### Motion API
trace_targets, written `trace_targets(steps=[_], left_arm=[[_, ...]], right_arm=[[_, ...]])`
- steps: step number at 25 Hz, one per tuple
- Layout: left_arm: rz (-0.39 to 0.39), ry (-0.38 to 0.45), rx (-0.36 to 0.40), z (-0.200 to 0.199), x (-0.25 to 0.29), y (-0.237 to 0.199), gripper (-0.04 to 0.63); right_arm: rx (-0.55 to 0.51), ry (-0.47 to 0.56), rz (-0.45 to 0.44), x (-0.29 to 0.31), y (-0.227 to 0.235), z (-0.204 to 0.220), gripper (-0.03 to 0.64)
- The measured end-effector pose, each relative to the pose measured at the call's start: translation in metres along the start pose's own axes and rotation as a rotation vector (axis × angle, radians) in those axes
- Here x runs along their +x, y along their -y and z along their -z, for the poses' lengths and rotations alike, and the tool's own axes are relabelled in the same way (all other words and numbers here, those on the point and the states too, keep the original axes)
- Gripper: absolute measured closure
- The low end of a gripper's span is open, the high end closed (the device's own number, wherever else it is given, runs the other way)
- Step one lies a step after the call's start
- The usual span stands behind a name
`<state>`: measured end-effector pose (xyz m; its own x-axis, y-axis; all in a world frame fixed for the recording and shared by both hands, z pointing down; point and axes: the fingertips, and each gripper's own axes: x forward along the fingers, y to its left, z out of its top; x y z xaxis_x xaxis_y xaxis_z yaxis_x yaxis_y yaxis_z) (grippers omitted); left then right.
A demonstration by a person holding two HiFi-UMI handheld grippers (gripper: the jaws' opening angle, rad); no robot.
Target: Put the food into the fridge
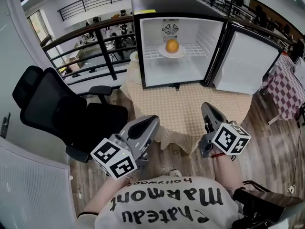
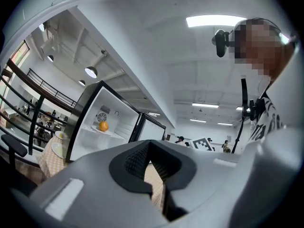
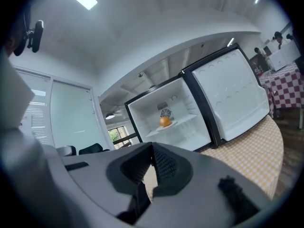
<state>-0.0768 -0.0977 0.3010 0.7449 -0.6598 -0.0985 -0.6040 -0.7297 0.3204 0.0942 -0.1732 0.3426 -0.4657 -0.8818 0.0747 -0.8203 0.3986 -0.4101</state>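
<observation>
A small fridge (image 1: 148,56) stands open on a round table (image 1: 181,113) with a beige checked cloth. On its wire shelf an orange (image 1: 172,46) rests on a white plate (image 1: 183,53). The orange (image 2: 103,126) shows far off in the left gripper view, and the orange (image 3: 165,121) in the right gripper view too. My left gripper (image 1: 151,120) and right gripper (image 1: 206,107) hang at the table's near edge, close to my body and well short of the fridge. Both are shut, and nothing sits between the jaws of either one (image 2: 150,144) (image 3: 152,146).
The fridge door (image 1: 245,63) swings wide to the right. A black office chair (image 1: 62,109) stands at the left beside the table. A dark railing (image 1: 107,51) runs behind. White plates (image 1: 135,56) lie left of the fridge. A red checked table (image 1: 286,89) is at the far right.
</observation>
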Motion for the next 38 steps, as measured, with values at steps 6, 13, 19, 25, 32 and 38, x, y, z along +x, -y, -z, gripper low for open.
trace_targets(steps=[6,13,19,25,32,38], left_arm=[[0.023,-0.004,-0.018,-0.009,-0.068,-0.012,0.592],[0.072,-0.003,-0.015,-0.016,-0.107,-0.013,0.592],[0.099,0.001,-0.019,-0.019,-0.119,-0.014,0.592],[0.117,0.011,-0.022,-0.019,-0.125,-0.013,0.592],[0.133,0.027,-0.02,-0.026,-0.131,-0.012,0.592],[0.137,0.029,-0.019,-0.025,-0.132,-0.007,0.592]], right_arm=[[-0.008,0.017,0.045,-0.018,-0.059,0.028,0.601],[-0.018,0.023,0.068,-0.03,-0.102,0.049,0.601],[-0.051,0.027,0.086,-0.036,-0.118,0.053,0.601],[-0.06,0.038,0.101,-0.041,-0.124,0.053,0.601],[-0.082,0.049,0.105,-0.043,-0.135,0.047,0.601],[-0.086,0.046,0.109,-0.048,-0.135,0.048,0.601]])
